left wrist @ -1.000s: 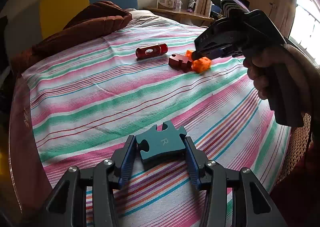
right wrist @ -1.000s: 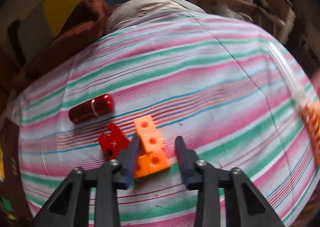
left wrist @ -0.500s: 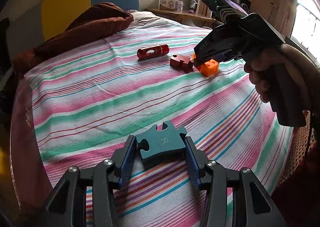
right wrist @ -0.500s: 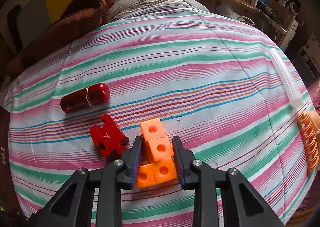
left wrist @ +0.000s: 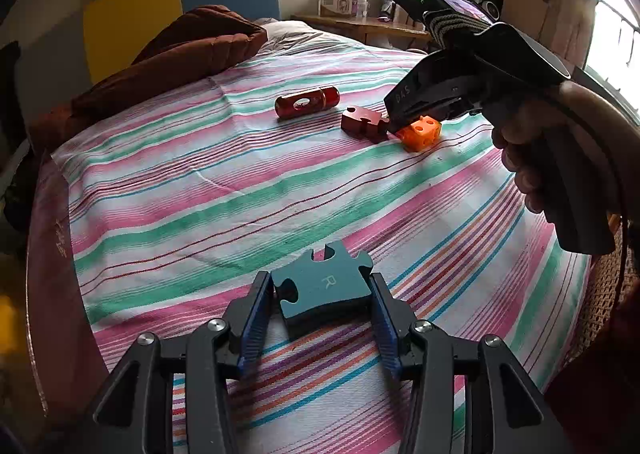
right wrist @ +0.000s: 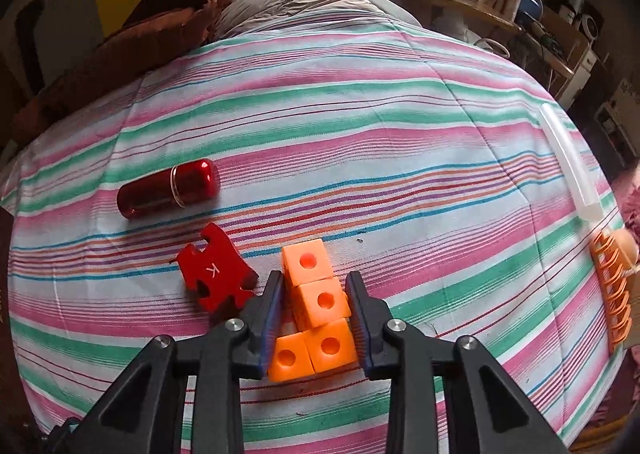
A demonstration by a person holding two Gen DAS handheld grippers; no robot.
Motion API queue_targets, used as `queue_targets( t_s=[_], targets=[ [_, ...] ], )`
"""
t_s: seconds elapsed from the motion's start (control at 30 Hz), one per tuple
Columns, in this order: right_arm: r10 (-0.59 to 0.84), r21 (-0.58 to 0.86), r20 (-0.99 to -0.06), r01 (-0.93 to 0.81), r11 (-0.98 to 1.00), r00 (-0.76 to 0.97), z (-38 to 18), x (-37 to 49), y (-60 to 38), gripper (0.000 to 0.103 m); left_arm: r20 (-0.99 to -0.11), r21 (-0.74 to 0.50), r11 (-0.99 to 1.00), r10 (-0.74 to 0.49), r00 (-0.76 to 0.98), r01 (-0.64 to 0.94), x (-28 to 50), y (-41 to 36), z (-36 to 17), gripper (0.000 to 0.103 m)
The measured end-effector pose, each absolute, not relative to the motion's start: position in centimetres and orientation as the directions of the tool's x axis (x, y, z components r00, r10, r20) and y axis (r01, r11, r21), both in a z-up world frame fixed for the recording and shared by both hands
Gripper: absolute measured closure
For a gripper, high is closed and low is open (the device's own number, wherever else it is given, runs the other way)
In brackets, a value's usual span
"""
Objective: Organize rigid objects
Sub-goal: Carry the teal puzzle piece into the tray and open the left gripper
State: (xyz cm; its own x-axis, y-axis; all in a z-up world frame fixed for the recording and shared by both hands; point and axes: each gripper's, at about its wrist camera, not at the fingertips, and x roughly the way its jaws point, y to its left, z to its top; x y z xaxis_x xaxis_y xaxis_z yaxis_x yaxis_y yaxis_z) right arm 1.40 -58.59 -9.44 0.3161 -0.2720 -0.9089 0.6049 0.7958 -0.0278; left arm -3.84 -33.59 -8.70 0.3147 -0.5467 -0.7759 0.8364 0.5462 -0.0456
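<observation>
Left hand-held gripper point(left wrist: 322, 304) is clamped on the dark teal puzzle piece point(left wrist: 326, 290) marked R, both blue pads pressed to its sides, the piece held near the bed's point(left wrist: 240, 190) front edge, apparently just off the striped sheet.

Right hand-held gripper point(right wrist: 314, 308) straddles the orange linked-cube block point(right wrist: 316, 302), which rests on the sheet. I judge its jaws to be easing apart. The pads look to be just beside the cube faces and no longer squeezing, though the fisheye makes the last sliver of gap hard to read. I take this as a release beside the red puzzle piece point(right wrist: 214, 278) marked K.

To do it well: I would let the jaws clear both cube faces before lifting, then draw the right tool straight up along its own line. A sideways pull would drag the block into the red puzzle piece, which sits just beside the left pad. The soft bedding may let the block tip.

Room: the red capsule-shaped case point(right wrist: 170, 188) lies a little beyond the puzzle piece and could roll if nudged. The far and middle sheet is open. The right edge carries a clear tube point(right wrist: 568, 162) and an orange rack-like item point(right wrist: 614, 294), well apart from the group. I would bring the teal piece in across the open middle of the sheet.
</observation>
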Motion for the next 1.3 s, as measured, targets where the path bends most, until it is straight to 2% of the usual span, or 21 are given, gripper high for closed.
queue_targets(
  t_s=[0.13, 0.57, 1.3],
  targets=[
    [-0.266, -0.02, -0.91, 0.604, 0.797, 0.32, -9.5, 1.4, -58.7, 0.072, -0.786, -0.064, 0.586, -0.528, 0.321, 0.808, -3.4, -33.1, -7.8, 0.055],
    [-0.338, -0.105, -0.883, 0.565, 0.818, 0.325, -10.1, 1.7, -57.1, 0.071, -0.697, -0.044, 0.665, -0.554, 0.454, 0.745, -3.3, -27.8, 0.2, 0.055],
    [-0.412, -0.182, -0.841, 0.534, 0.826, 0.351, -10.1, 1.4, -55.4, 0.07, -0.703, -0.087, 0.829, -0.444, 0.556, 0.552, 1.0, -16.6, 1.4, 0.055]
  ],
)
